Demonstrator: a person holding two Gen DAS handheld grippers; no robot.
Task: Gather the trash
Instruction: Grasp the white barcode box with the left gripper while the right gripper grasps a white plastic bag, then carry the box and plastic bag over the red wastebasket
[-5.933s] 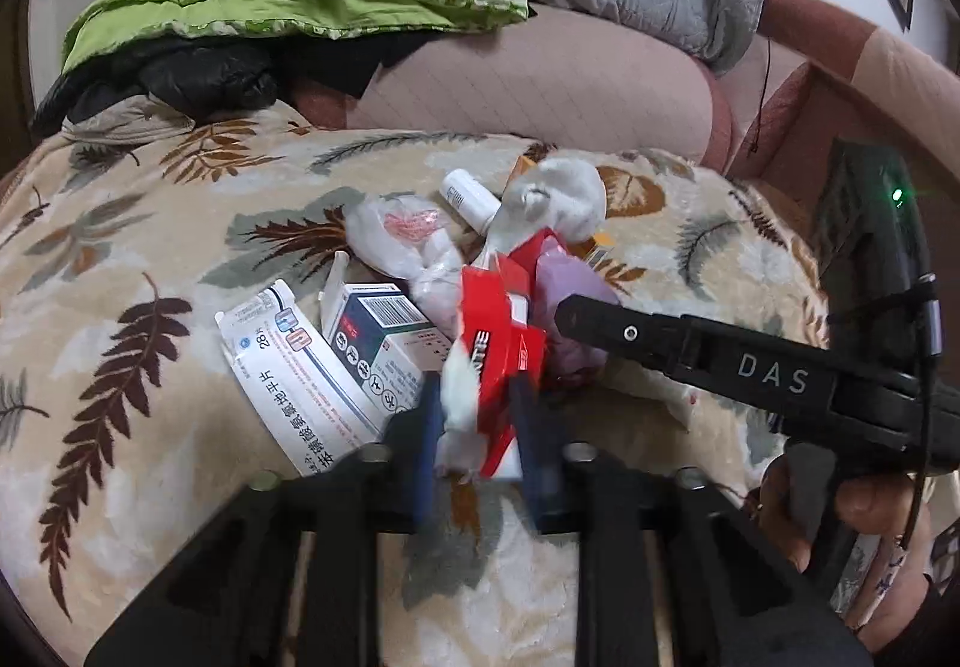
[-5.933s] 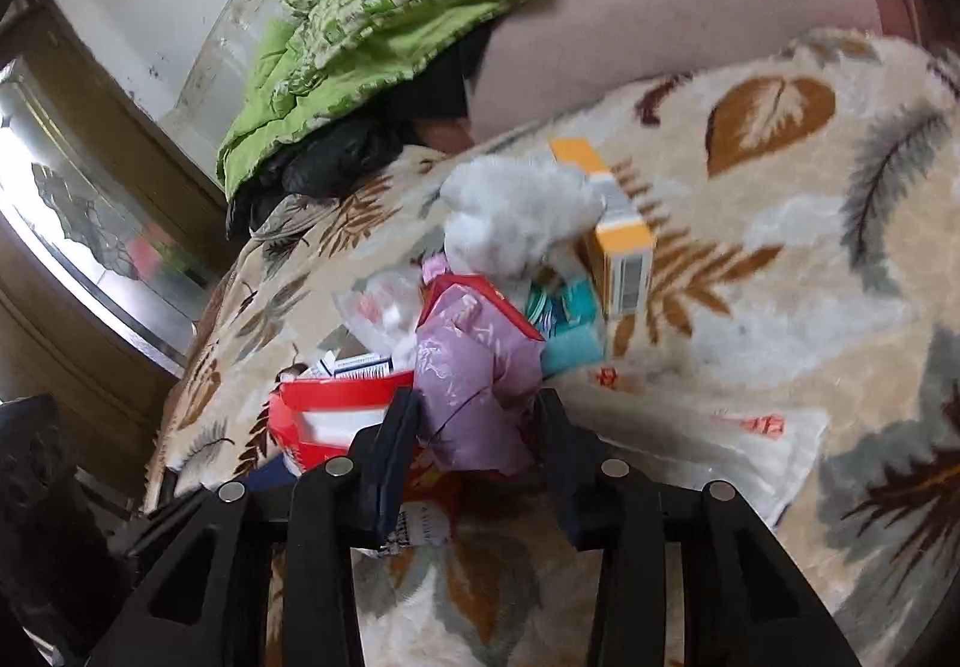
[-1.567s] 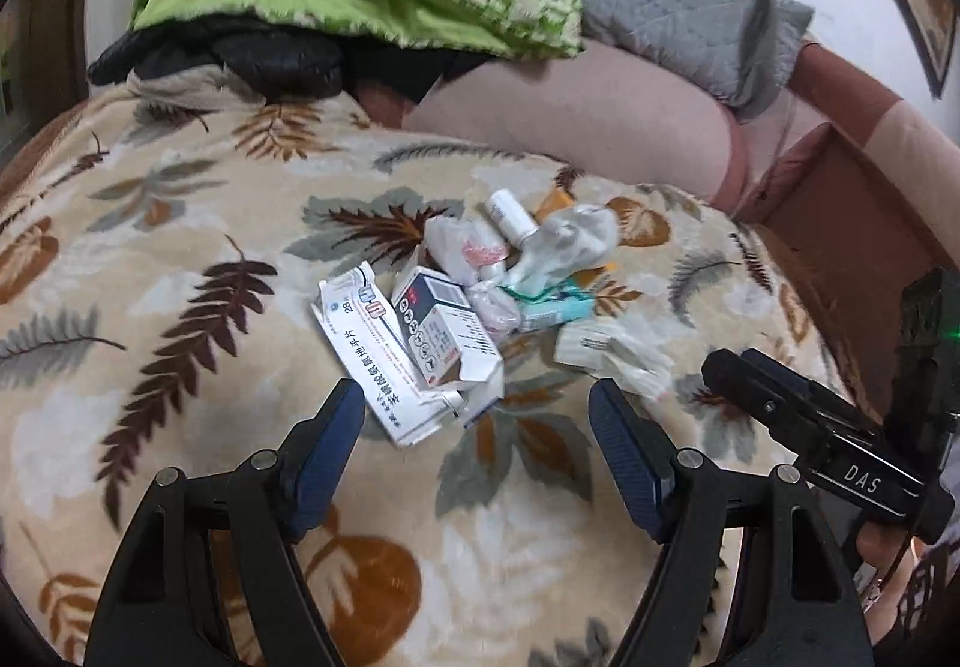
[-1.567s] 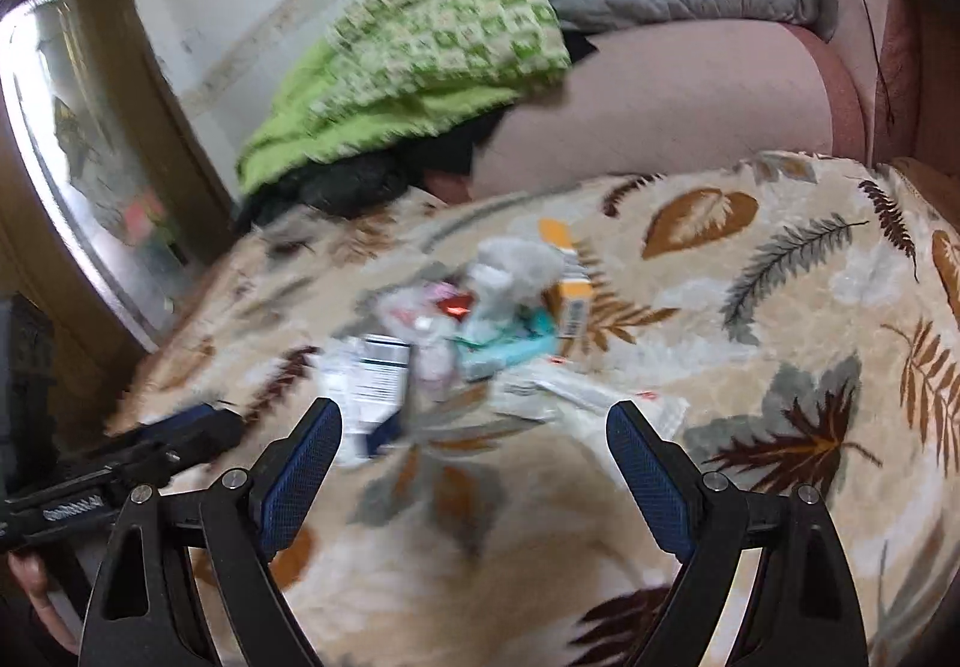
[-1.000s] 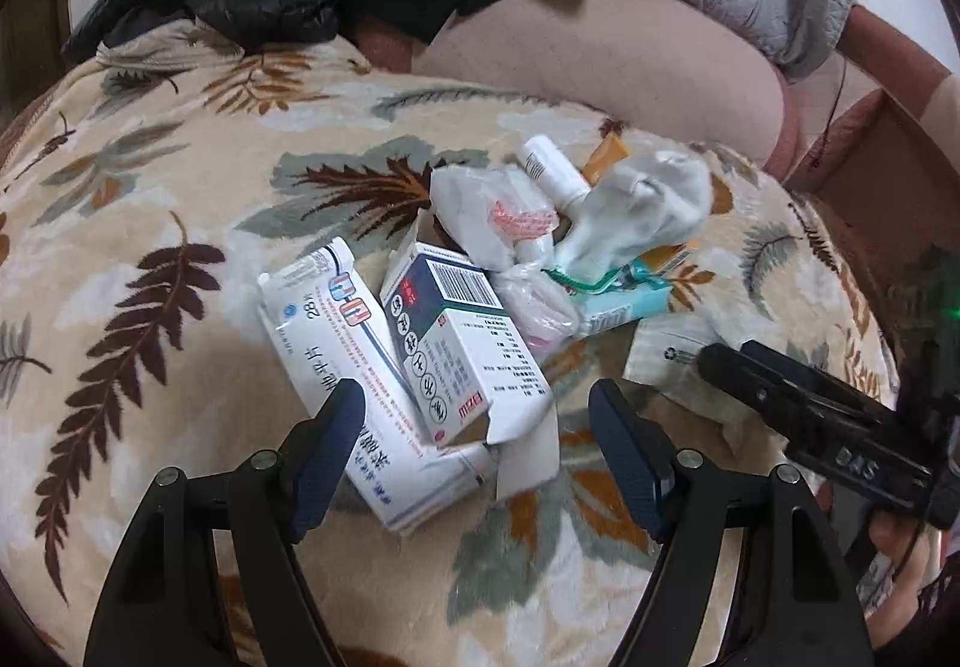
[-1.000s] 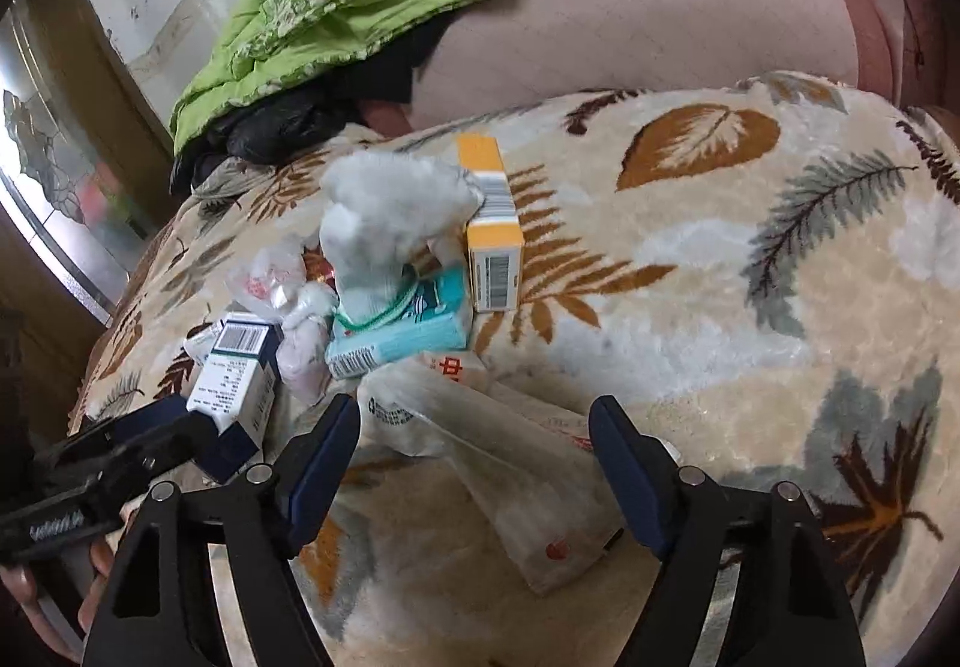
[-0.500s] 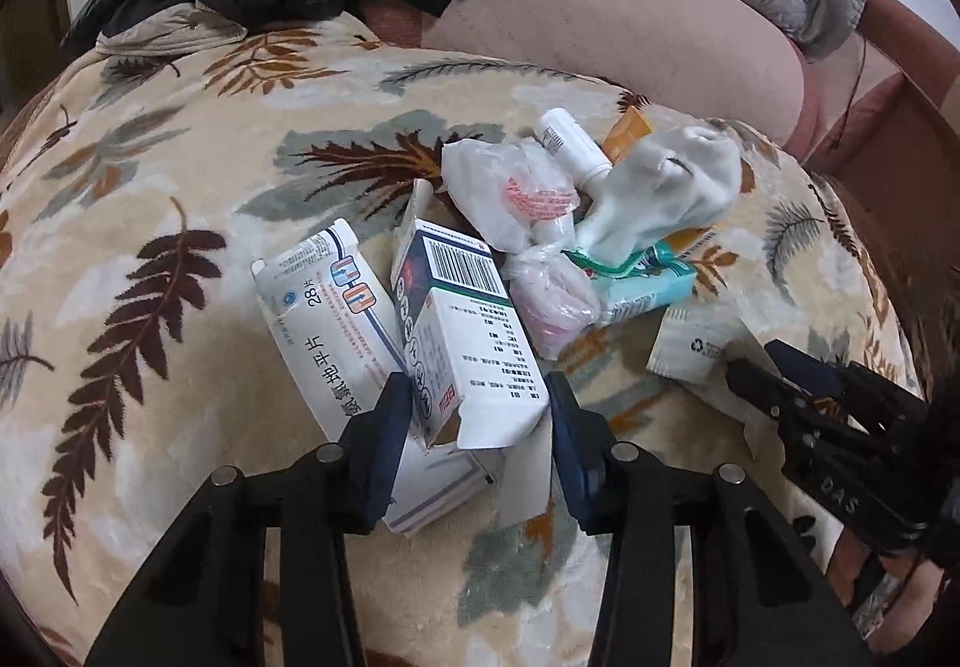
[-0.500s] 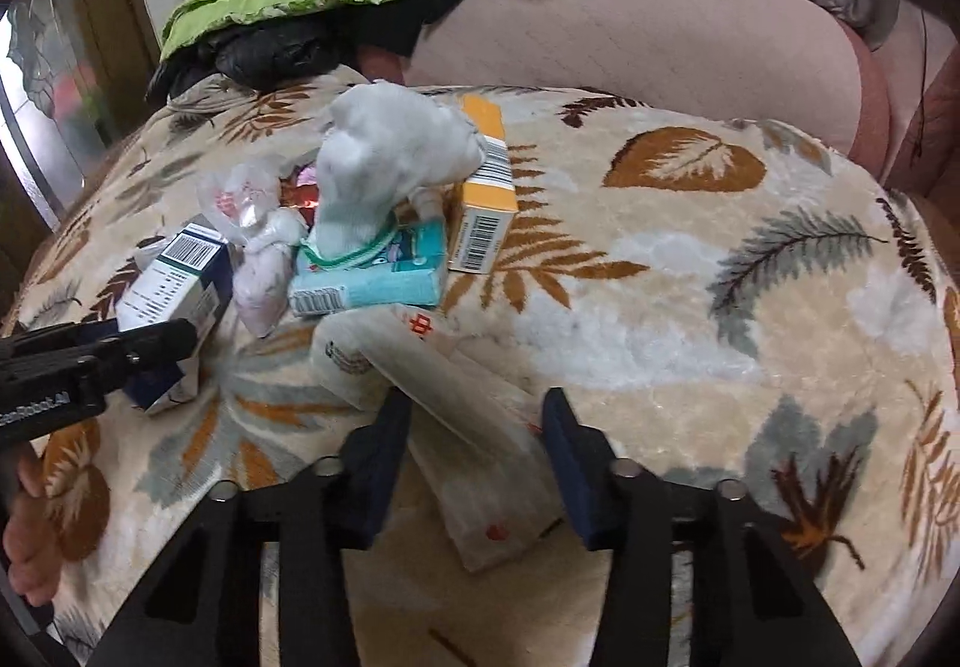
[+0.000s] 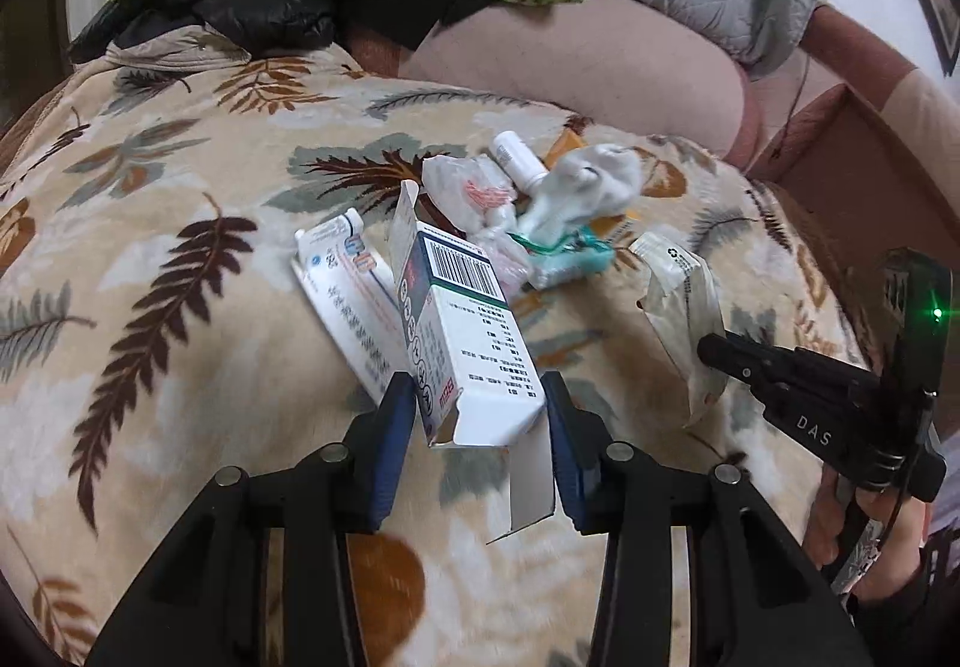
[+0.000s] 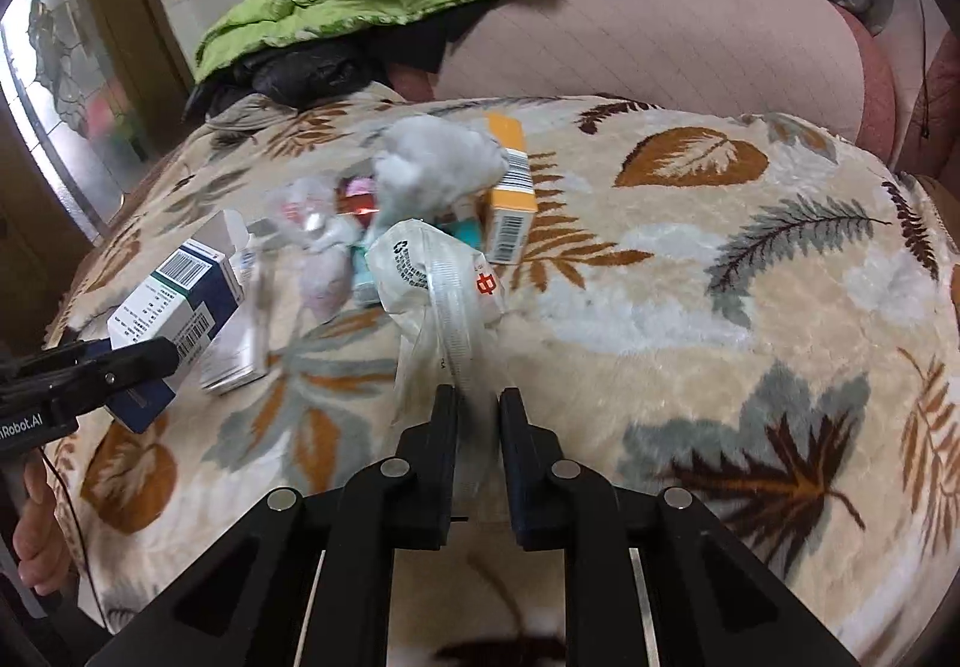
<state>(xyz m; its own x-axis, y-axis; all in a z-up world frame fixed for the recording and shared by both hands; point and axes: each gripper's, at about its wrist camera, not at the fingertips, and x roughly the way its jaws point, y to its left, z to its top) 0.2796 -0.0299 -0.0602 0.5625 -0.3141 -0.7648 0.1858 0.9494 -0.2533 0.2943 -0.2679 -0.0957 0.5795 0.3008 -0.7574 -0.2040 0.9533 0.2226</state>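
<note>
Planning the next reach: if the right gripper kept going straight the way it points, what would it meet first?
Holding the clear plastic wrapper, the right gripper points at the trash pile. Probably the teal packet or the orange box just behind the wrapper comes first; depth is unclear.

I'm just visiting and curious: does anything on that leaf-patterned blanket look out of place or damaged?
Yes. A heap of litter sits mid-blanket: crumpled tissue, a small bottle, a teal pack. The medicine box in the left gripper has its end flaps hanging open; the right gripper pinches a crinkled clear wrapper.
</note>
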